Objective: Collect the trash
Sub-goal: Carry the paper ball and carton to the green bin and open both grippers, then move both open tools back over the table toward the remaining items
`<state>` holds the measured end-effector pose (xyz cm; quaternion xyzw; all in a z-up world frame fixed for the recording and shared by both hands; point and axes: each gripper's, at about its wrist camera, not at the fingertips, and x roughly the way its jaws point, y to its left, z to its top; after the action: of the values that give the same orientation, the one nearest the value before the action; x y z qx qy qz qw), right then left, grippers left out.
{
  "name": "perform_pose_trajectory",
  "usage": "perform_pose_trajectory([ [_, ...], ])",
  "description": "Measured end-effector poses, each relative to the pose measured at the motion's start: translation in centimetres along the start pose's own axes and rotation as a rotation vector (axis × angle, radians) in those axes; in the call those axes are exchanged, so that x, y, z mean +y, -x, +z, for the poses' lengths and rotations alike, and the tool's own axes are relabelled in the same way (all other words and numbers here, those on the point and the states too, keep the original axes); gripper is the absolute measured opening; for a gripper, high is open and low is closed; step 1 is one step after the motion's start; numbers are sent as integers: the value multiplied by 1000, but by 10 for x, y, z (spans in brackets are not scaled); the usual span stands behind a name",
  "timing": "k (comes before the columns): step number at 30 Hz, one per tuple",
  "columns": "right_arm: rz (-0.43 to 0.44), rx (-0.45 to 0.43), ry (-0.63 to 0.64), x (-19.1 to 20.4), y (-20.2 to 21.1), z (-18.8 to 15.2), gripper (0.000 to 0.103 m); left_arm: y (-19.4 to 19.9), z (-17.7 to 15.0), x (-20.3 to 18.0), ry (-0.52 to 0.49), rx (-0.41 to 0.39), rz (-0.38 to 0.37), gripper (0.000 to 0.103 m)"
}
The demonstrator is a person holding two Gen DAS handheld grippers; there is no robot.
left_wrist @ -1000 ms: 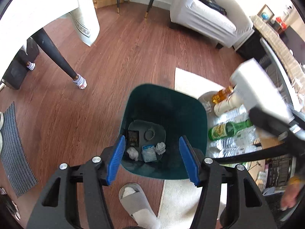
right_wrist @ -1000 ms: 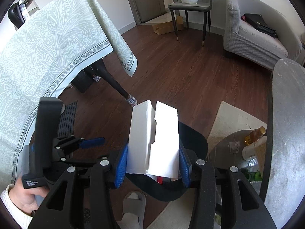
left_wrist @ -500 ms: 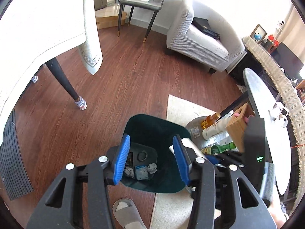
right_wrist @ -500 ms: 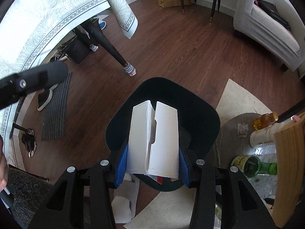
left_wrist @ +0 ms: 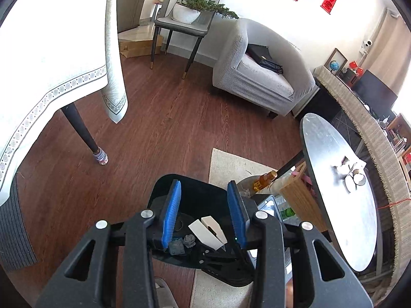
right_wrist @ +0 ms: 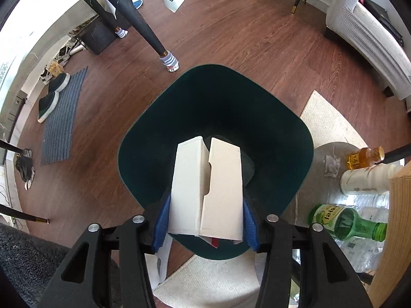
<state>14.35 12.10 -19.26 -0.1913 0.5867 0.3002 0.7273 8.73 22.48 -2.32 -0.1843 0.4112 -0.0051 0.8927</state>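
Observation:
A white folded cardboard box [right_wrist: 208, 187] sits between the blue pads of my right gripper [right_wrist: 205, 220], which points down into the mouth of the dark green bin [right_wrist: 218, 97]. The jaws are opening, and the pads still touch the box's sides. In the left wrist view the same box [left_wrist: 209, 232] shows tilted inside the bin [left_wrist: 197, 187], beside crumpled scraps [left_wrist: 188, 241] on the bin floor. My left gripper [left_wrist: 203, 213] hovers above the bin. Its jaws are closing with nothing between them.
A green bottle [right_wrist: 341, 223], an amber bottle [right_wrist: 364, 156] and a white bottle [right_wrist: 364, 179] crowd a low shelf right of the bin, by a wooden box [right_wrist: 395, 218]. A pale rug [right_wrist: 328, 118], table leg [right_wrist: 143, 25], armchair [left_wrist: 257, 77] and oval table [left_wrist: 334, 192] surround it.
My right gripper has come down with the box from above the bin into its mouth. My left gripper has risen and tilted up, and its jaws have narrowed.

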Motion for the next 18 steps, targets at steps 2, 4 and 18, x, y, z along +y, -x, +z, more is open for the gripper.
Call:
perform_pose_trajectory([
  [2, -4, 0, 1, -1, -2, 0, 52, 5, 1, -2, 0, -12, -9, 39],
  [4, -7, 2, 3, -7, -5, -3, 52, 9, 3, -7, 0, -24, -18, 39],
  [18, -2, -52, 38, -18, 12, -11, 67, 20, 12, -31, -23, -72, -47, 39],
])
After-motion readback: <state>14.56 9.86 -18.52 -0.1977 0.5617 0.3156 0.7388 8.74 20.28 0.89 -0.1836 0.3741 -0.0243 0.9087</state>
